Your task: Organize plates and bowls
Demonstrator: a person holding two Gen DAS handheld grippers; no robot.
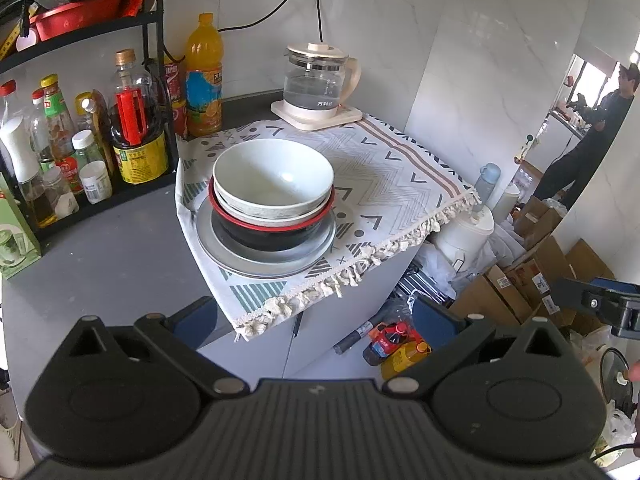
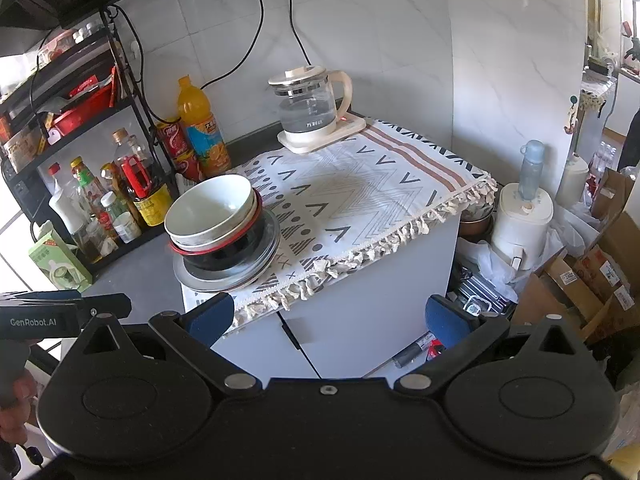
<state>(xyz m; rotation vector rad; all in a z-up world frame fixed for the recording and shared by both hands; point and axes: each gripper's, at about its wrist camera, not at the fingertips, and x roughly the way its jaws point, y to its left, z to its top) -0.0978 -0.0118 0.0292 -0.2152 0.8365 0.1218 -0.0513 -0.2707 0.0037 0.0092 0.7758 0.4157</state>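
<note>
1. A stack of dishes is seen on the patterned cloth (image 1: 400, 176) that covers a white cabinet (image 2: 360, 312); the stack sits at the cloth's left front corner.
2. The stack is built from a grey plate (image 1: 266, 258) at the bottom, a black bowl (image 1: 264, 238) with a red rim on it, and two pale bowls nested above, the top bowl (image 1: 274, 174) being white inside (the one beneath it shows only as a rim).
3. The left gripper (image 1: 320, 320) is held with its jaws spread wide and nothing between them; its blue fingers (image 1: 436, 326) are placed in front of and below the cloth's fringe, well apart from the stack.
4. In the left wrist view the stack is found ahead of the jaws, above the gap and slightly toward the left finger.
5. The right gripper (image 2: 330, 320) is likewise held released, with its blue pads (image 2: 210, 316) wide apart and empty.
6. In the right wrist view the stack (image 2: 224, 232) is seen up and to the left of the gap, just beyond the left pad, untouched.
7. A glass kettle (image 1: 316, 84) on its base is set at the cloth's far edge, well apart from the stack.
8. A rack (image 1: 80, 148) of bottles is seen to the stack's left, on the grey counter (image 1: 100, 256).
</note>
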